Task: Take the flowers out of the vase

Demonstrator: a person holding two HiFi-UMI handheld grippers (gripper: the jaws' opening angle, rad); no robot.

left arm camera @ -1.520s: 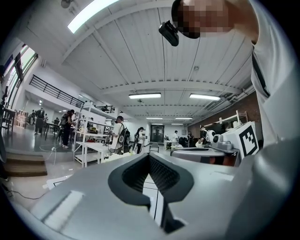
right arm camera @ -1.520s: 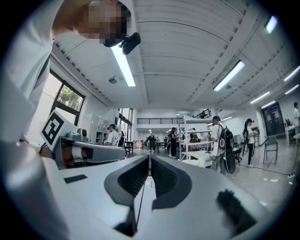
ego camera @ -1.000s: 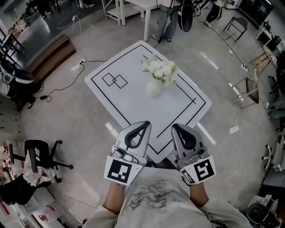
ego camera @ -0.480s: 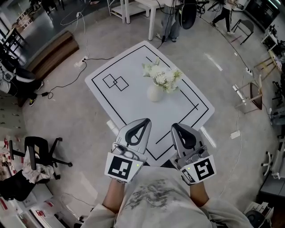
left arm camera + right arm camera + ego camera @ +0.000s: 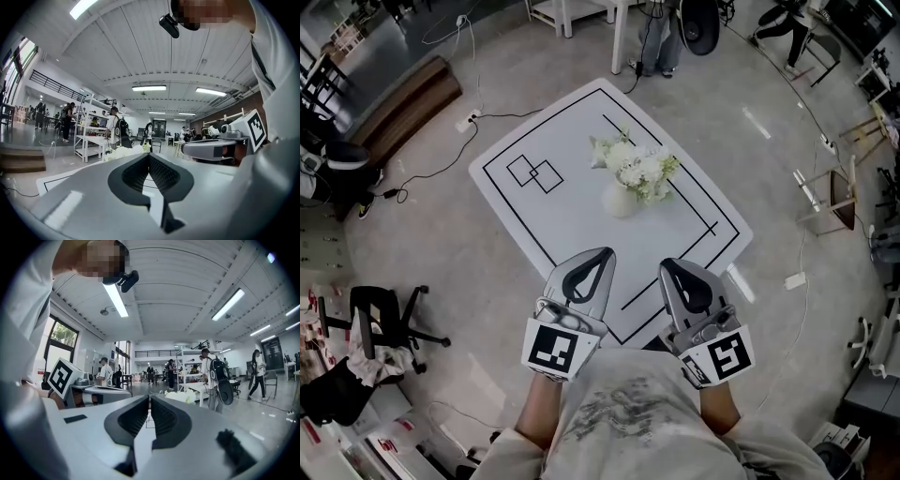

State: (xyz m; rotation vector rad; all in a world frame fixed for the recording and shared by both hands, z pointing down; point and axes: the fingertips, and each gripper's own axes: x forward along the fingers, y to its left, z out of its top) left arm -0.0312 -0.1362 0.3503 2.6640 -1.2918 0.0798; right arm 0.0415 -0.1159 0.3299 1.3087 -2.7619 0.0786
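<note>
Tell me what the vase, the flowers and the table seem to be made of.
Vase: probably glazed ceramic or plastic; smooth, rounded, evenly white.
Flowers: white blooms, pale green leaves; real or artificial cannot be told.
Table: likely laminated board; flat matte white top with thin black lines.

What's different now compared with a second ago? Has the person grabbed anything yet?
The left tool and the right tool have both come a little nearer the vase, reaching in over the near edge of the table. Nothing was taken hold of or let go. Unchanged: both tools are shut and empty, the flowers are in the vase, and the vase stands upright on the table.
</note>
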